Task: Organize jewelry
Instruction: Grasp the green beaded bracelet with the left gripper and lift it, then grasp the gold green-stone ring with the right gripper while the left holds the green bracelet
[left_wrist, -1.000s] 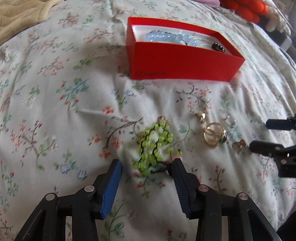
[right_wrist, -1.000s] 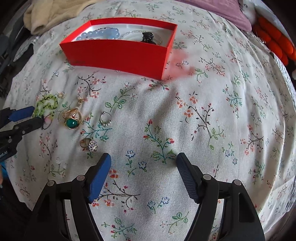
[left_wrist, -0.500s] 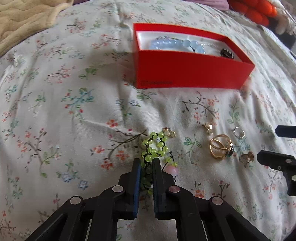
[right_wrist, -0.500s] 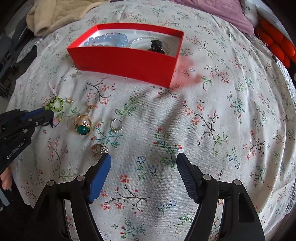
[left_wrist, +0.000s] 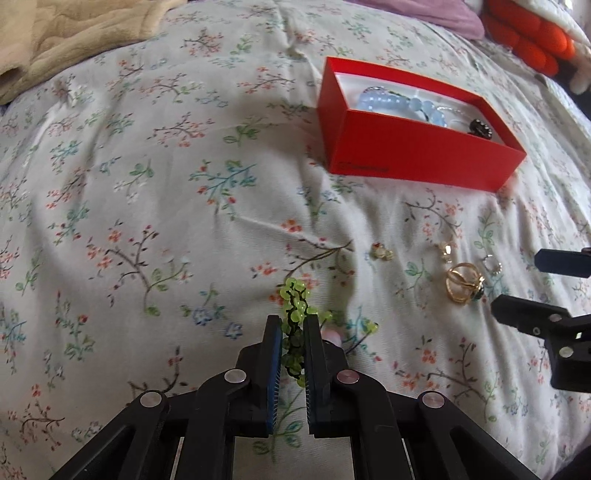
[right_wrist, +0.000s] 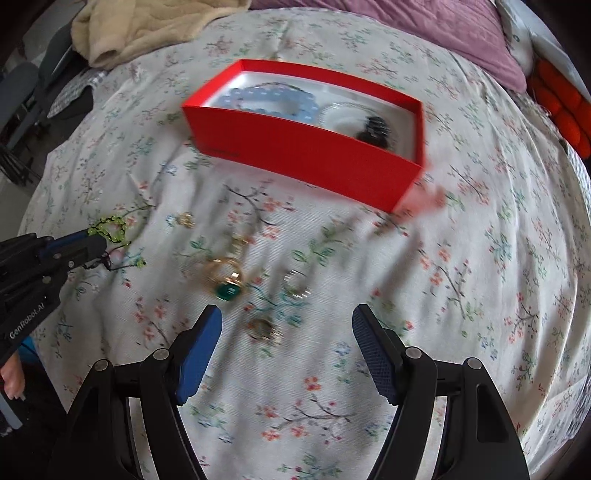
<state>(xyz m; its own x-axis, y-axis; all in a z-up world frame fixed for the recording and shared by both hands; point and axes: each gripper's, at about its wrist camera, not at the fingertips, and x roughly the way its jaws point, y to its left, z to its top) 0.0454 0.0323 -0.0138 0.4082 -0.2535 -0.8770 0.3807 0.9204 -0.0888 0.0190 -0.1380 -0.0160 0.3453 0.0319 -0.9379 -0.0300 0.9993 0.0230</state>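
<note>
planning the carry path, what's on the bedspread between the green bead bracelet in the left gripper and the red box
Only bare flowered bedspread. In the left wrist view, the stretch from the green bead bracelet up to the red box holds no jewelry; the small earring and gold ring lie off to the right.

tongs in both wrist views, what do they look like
Both are black plastic linkage frames with round silver rivets and blue ribbed pads on the inner fingers. The left tongs carry white "GenRobot.AI" lettering on the side, seen from the right wrist view. The right tongs match.
</note>
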